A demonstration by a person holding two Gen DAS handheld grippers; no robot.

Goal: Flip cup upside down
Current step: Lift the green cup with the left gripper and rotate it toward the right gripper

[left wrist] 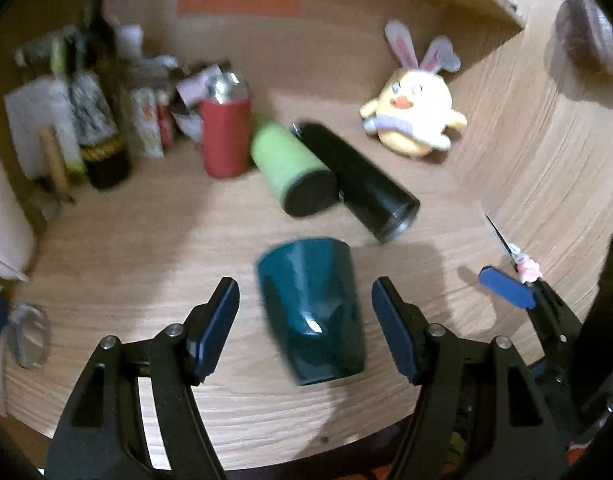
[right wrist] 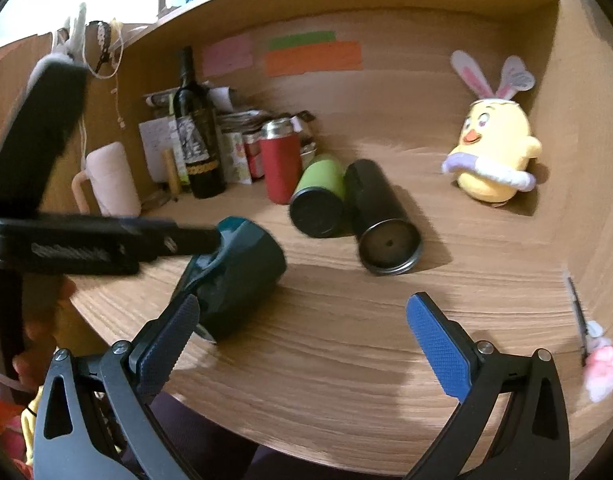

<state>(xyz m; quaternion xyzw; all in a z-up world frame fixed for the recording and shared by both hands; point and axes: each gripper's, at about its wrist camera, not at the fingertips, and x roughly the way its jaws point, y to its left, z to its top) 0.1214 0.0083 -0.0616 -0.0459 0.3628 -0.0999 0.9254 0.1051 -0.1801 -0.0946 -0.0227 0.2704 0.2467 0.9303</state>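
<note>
Now | we see the dark teal faceted ceramic cup [left wrist: 310, 312] lying centre-frame between the wide-open left gripper [left wrist: 306, 316] | right gripper [right wrist: 302, 340] wide, empty | risk: cup rolling off desk edge [right wrist: 346, 412].

Wooden desk [left wrist: 146, 248]: tumblers [left wrist: 370, 180], plush chick [left wrist: 416, 112].

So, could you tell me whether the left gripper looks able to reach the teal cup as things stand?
Probably yes: the left gripper is open with the teal cup between its fingers, and nothing blocks the way.
</note>
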